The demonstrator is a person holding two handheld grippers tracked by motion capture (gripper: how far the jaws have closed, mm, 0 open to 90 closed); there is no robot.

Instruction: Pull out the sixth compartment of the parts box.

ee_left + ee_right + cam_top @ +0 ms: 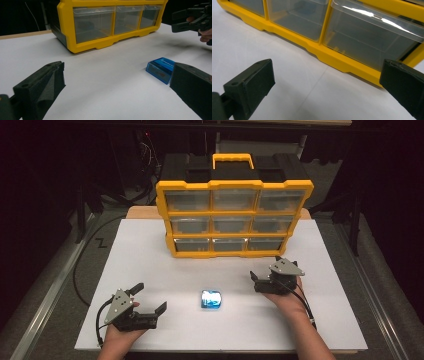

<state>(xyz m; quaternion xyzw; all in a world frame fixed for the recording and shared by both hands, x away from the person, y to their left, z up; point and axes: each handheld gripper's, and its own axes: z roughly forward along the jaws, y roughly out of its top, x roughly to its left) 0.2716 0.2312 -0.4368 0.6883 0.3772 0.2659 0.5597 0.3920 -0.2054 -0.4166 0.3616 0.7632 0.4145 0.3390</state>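
Observation:
A yellow organiser (234, 217) with three rows of clear drawers stands upright at the back of the white table. A small blue translucent box (212, 299) lies flat in front of it, between the two hands. My left gripper (150, 297) is open near the front left, empty, with the blue box (161, 69) just beyond its right jaw. My right gripper (265, 267) is open and empty too. It is held close to the organiser's bottom right corner, facing the bottom-row drawers (372, 40). In the left gripper view the right gripper (192, 18) shows at the upper right.
The white table top (150, 255) has bare room left of the organiser and along the front. Its edges drop to a dark floor with cables (80, 270) at the left. A wooden board (142, 212) shows behind the table.

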